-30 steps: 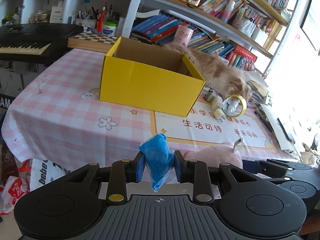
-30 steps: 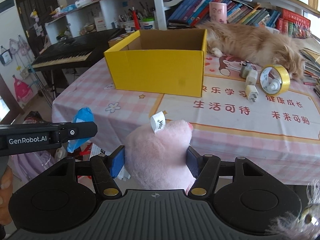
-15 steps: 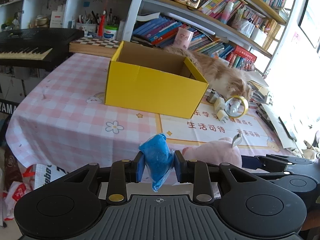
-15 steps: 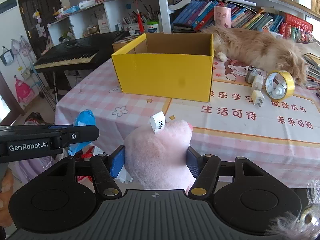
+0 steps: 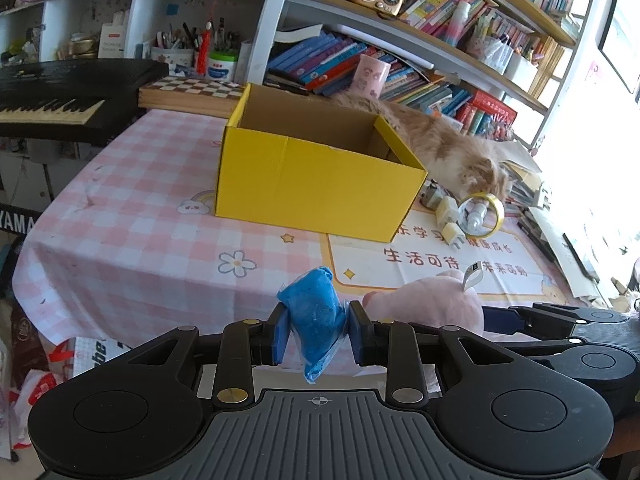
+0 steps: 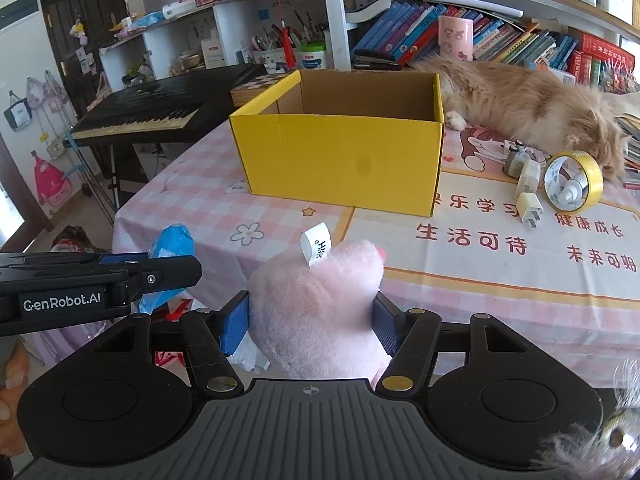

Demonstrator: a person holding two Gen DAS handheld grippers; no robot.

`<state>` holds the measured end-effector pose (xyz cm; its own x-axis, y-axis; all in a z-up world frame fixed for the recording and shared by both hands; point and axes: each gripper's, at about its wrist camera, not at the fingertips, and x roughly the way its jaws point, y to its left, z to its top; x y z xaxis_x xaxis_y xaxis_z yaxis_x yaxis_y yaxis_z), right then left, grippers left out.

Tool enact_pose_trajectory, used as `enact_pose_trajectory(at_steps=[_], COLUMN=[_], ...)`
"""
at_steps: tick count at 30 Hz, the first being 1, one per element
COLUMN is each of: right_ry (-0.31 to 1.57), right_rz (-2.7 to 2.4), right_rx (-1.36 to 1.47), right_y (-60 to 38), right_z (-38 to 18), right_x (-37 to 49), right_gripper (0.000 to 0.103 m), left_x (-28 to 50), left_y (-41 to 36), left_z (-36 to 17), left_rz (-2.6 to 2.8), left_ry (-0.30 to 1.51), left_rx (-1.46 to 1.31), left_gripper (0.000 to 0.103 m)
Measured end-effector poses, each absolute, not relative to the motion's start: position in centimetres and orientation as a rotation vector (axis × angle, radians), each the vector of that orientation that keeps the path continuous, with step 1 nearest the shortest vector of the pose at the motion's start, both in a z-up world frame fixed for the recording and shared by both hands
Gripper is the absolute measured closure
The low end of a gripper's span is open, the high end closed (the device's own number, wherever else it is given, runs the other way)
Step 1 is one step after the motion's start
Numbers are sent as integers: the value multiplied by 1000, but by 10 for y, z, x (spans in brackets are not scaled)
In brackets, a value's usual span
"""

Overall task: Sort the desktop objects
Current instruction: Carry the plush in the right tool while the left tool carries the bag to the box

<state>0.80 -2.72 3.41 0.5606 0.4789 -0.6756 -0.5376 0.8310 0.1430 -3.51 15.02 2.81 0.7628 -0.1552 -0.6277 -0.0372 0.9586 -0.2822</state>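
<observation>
My left gripper [image 5: 319,334] is shut on a blue plastic packet [image 5: 314,312], held in the air just short of the table's near edge. My right gripper [image 6: 310,326] is shut on a pink plush toy [image 6: 320,300] with a white tag, level with the left one; the toy also shows in the left wrist view [image 5: 428,304]. An open yellow cardboard box [image 5: 320,184] stands on the pink checked tablecloth ahead, seen also in the right wrist view [image 6: 340,164]. Its inside looks bare as far as I can see.
An orange cat [image 6: 528,108] lies behind and right of the box. A yellow tape roll [image 6: 574,182], white chargers [image 6: 528,206] and a small bottle lie right of the box. A keyboard [image 5: 52,100] stands off the table's left; bookshelves run behind.
Both grippers have moved forward toward the table and the yellow box, still holding the blue packet and the pink plush toy. The box appears larger and nearer.
</observation>
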Motion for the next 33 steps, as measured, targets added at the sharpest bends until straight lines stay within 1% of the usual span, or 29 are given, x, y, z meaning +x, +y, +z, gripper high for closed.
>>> enact_pose_trajectory(at_steps=[10,18,21,24,28,33], right_ry=[776,763,745,708,610,519], right_rz=[602,621,625,638,639,655], right_rx=[-120,-130,-147,-150,-140,-130], right_y=[-21,-19,-17,-18,-20,-22], right_z=[30,35,39,50,75,100], right_x=[14,40,51,69,96,133], right_gripper=[43,43,43,43,43,43], left_x=[-22,-5,5,21,48,85], left_y=[152,153,155,157,158,159], left_z=[22,30,38,51,73,91], left_rz=[-77,-58,-63,-57,-47,-24], left_ry=[716,686,647,595,523,474], left_rx=[-307,-291,-310,-301,-277,-247], left_gripper=[74,74,74,74,74,74])
